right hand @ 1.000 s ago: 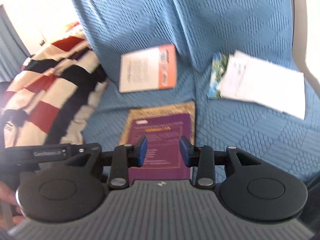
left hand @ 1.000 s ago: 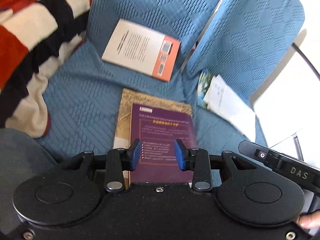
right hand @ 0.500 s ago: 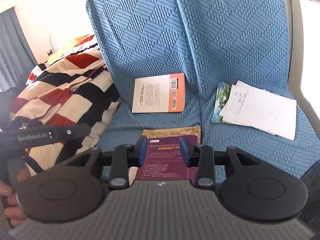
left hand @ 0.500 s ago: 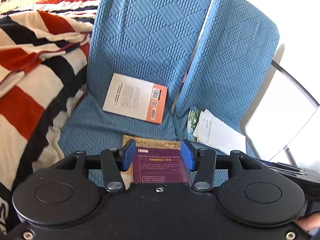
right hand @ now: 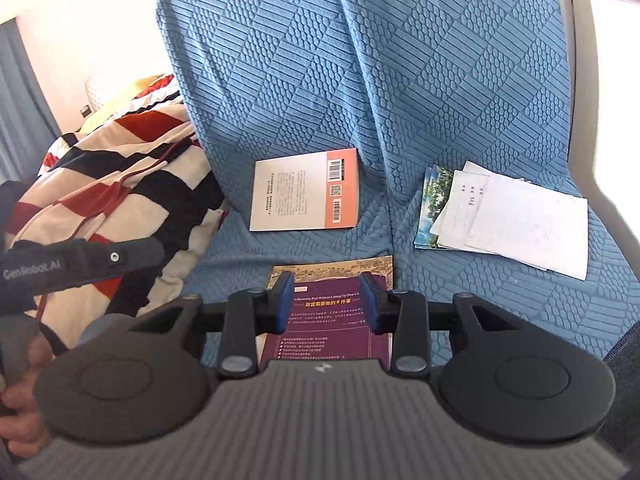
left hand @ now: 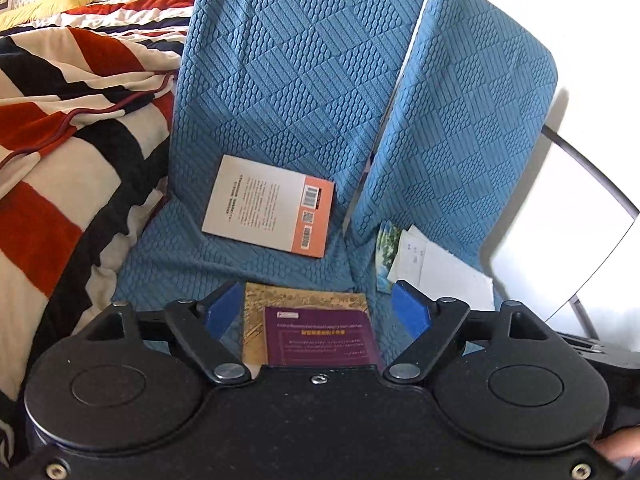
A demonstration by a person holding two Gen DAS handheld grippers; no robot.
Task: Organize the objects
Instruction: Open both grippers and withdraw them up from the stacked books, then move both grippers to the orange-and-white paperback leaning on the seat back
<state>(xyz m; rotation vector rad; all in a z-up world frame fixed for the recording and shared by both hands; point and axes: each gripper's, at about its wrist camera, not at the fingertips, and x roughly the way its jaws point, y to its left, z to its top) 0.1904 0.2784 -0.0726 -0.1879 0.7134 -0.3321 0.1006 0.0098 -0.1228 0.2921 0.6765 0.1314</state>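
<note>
Two grippers hover above a blue quilted seat cover (right hand: 500,320), and nothing is gripped! Left gripper (left hand: 318,312): jaws spreading wide, nothing between them but air, the books far below. Right gripper (right hand: 326,304): jaws at a narrow gap, empty too. Three books on the seat, count them: a purple book (right hand: 332,332) lying flat on a gold-patterned book (right hand: 380,266), both with the long axis running away from the cameras toward the backrest, near ends cut off by the gripper bodies. Behind them, an orange-and-white book (right hand: 306,192) lies back cover up, barcodes showing, one short edge tipped against the backrest. Over on the right cushion, loose white papers (right hand: 520,224) overlap a green scenic print (right hand: 430,204); their count is unclear. Striped blanket (left hand: 60,160) heaped on the left.
</note>
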